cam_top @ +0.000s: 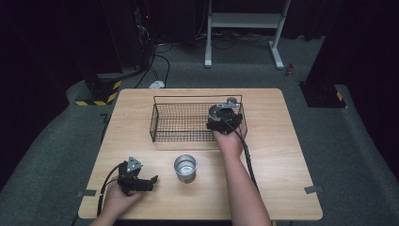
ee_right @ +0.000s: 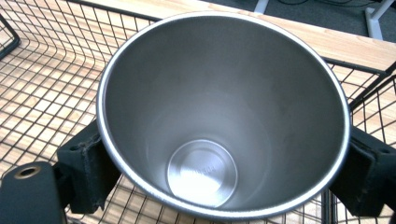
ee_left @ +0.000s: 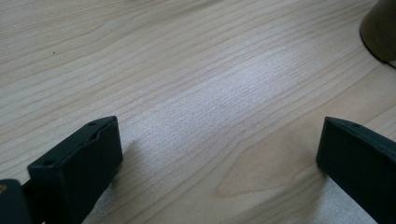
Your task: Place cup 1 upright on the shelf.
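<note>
Both forearms are showing bare, no sleeves. The left claw (cam_top: 151,181) is wearing a grey three-cornered plate on its black body; black cable is trailing from each. The right claw (ee_right: 224,172) is showing a brass-coloured screw hole.

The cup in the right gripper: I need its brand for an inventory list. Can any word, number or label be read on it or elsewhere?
None readable. The held cup has faint embossed marks on its inside bottom, too blurred to read. The second cup and wire basket show no lettering.
</note>
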### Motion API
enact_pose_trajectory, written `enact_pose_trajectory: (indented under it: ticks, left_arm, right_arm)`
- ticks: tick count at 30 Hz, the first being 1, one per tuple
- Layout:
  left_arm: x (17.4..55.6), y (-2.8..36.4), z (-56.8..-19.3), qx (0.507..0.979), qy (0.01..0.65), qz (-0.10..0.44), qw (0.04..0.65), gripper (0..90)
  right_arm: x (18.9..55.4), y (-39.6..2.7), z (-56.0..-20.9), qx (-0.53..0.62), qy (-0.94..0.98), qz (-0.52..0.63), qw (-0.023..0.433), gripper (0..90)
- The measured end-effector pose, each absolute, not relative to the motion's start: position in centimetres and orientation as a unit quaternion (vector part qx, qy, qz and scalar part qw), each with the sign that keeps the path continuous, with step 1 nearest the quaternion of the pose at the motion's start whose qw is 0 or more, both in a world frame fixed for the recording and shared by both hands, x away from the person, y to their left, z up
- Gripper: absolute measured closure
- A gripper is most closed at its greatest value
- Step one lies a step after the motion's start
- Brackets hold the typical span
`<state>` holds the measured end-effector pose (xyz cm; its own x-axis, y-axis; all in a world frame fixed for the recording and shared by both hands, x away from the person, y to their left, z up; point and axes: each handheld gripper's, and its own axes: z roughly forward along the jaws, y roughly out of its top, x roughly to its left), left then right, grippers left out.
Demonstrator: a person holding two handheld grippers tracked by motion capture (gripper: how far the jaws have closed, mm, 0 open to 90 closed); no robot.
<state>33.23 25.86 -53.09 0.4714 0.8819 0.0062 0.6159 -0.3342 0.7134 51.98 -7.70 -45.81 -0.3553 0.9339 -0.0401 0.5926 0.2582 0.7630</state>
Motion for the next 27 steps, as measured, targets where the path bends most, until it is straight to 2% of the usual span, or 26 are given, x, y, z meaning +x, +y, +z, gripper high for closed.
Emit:
enact_pose_trajectory:
  ticks: [18,27]
  left_arm:
    - [33.2,25.9,-53.1,0.792,0.473,0.201,0.330,0.7]
    - [33.2,25.8,-53.1,0.792,0.471,0.200,0.332,1.3]
  right_arm:
    - [49.6,-9.1,-45.4,0.503,0.744,0.358,0.255,10.1]
    - [46.2,-10.0,-44.7,0.484,0.745,0.380,0.259,10.2]
